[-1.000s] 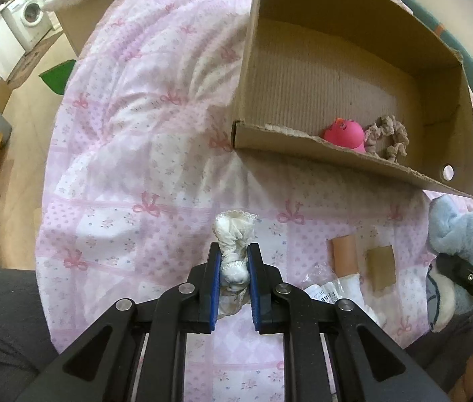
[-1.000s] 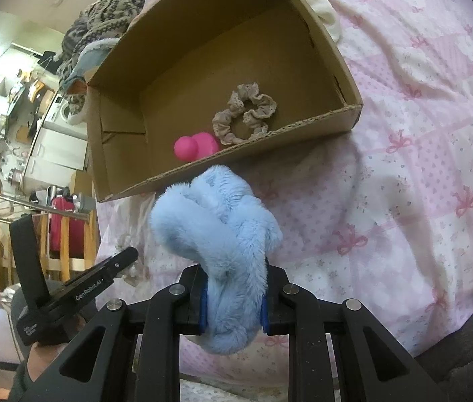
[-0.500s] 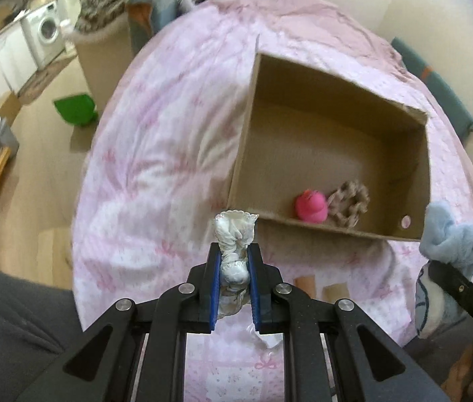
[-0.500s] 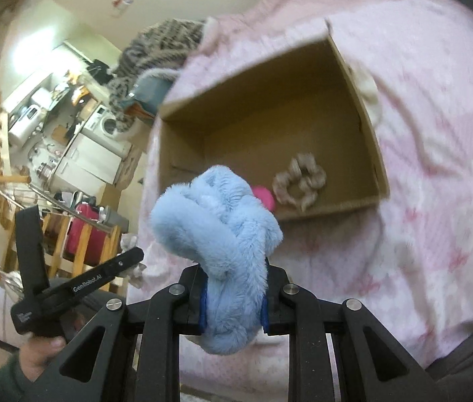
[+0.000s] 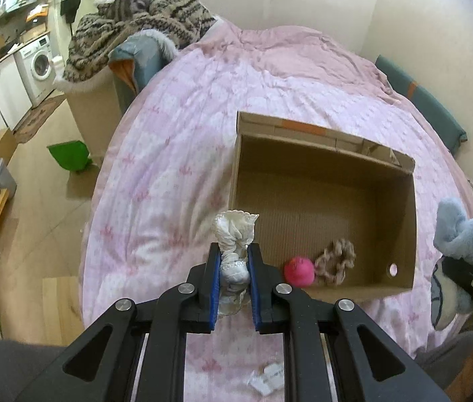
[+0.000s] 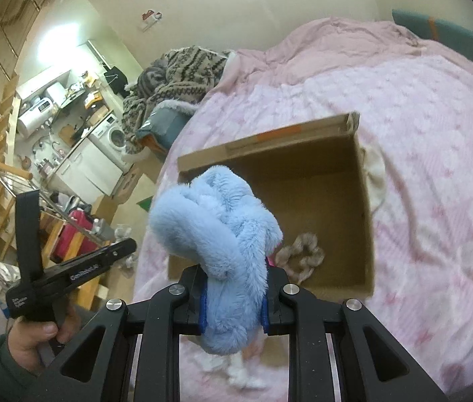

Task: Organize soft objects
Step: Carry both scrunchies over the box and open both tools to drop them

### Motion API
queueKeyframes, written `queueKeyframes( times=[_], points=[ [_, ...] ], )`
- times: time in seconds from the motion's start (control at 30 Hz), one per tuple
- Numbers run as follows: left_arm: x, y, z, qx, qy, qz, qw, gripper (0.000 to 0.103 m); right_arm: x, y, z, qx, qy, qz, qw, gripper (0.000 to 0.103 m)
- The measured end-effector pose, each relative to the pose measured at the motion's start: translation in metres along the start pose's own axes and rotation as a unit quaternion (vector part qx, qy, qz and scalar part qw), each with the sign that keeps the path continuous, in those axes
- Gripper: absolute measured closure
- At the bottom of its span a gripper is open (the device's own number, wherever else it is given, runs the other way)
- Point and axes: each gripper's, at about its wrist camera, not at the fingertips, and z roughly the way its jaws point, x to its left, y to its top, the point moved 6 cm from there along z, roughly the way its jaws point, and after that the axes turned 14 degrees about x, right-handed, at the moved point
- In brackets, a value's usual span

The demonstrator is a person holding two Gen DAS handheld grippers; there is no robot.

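My left gripper (image 5: 233, 269) is shut on a white frilly cloth bundle (image 5: 234, 234) and holds it high above the pink bed, near the front left corner of an open cardboard box (image 5: 400, 167). The box holds a pink toy (image 5: 298, 270) and a beige scrunchie (image 5: 335, 261). My right gripper (image 6: 233, 296) is shut on a fluffy light-blue soft item (image 6: 216, 231), held above the box's (image 6: 368, 221) near edge. The scrunchie (image 6: 300, 256) shows beside it. The blue item also shows at the right edge of the left wrist view (image 5: 464, 231).
The pink quilt (image 5: 176, 154) covers the bed. Small white scraps (image 5: 266, 378) lie on it below the grippers. A patterned blanket pile (image 5: 136, 23) sits at the far end. A cream cloth (image 6: 375, 174) lies right of the box. Floor and chairs are to the left.
Both grippers have risen well above the bed with their items still held. The box now looks smaller and farther below, and more of the room shows.
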Motion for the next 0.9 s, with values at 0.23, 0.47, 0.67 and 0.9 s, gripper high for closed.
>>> queueKeyframes(
  times=[0.23,0.47,0.67,0.9],
  points=[
    [-0.021,0.028,0.016,-0.016,0.005,0.029,0.9994,0.089,-0.029,0.027,0.016,-0.012,-0.046,0.007,0.999,0.079],
    [-0.03,0.03,0.063,0.007,-0.011,0.039,0.9992,0.089,-0.062,0.024,0.044,0.002,-0.064,0.049,0.997,0.079],
    [-0.026,0.017,0.093,0.032,-0.029,0.024,0.9988,0.089,-0.066,0.017,0.059,0.027,-0.085,0.041,0.995,0.079],
    [-0.031,0.021,0.083,0.001,-0.014,0.04,0.9991,0.089,-0.072,0.015,0.072,0.05,-0.087,0.052,0.994,0.079]
  ],
)
